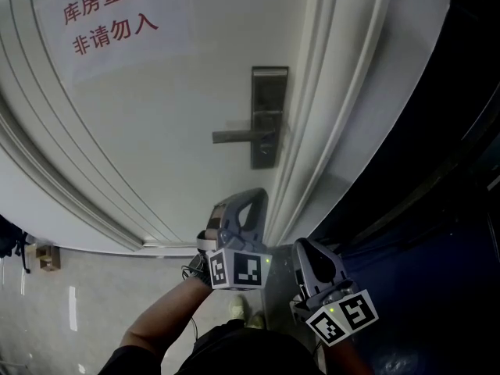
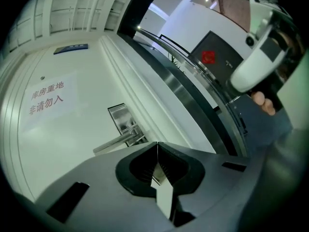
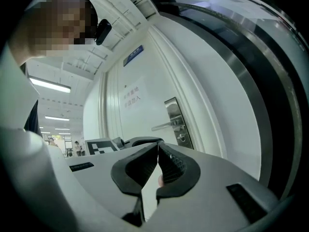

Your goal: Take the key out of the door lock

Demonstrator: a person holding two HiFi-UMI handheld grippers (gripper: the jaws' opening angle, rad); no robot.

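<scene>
White door (image 1: 156, 131) fills most of the head view, with a paper sign (image 1: 109, 14) in red characters near its upper left. Toward the door's right edge sits the metal lock plate (image 1: 269, 84), its lever handle (image 1: 238, 136) pointing left. The key should be in the lower part of that plate, under the lever. The right gripper view shows only a small round fitting there, too small to be read as a key.

Below the plate and well apart from it, the left gripper (image 1: 246, 196) points level at the door, rolled to one side, with a bare forearm (image 1: 156, 326) behind it. Its jaws are clenched on nothing. Just to its right and lower, the right gripper (image 1: 306, 246) also points level, upright, jaws pressed together and empty.

The task looks barely begun, as neither gripper is near the lock. The main risk is arriving with clenched jaws, which would knock the key or the plate instead of closing round the key. The lever stands just above the keyway, so a high approach could snag it. A pull off the key's axis, likelier with the rolled left gripper, could bind the key in the cylinder or let it slip and drop to the floor (image 1: 78, 287).
</scene>
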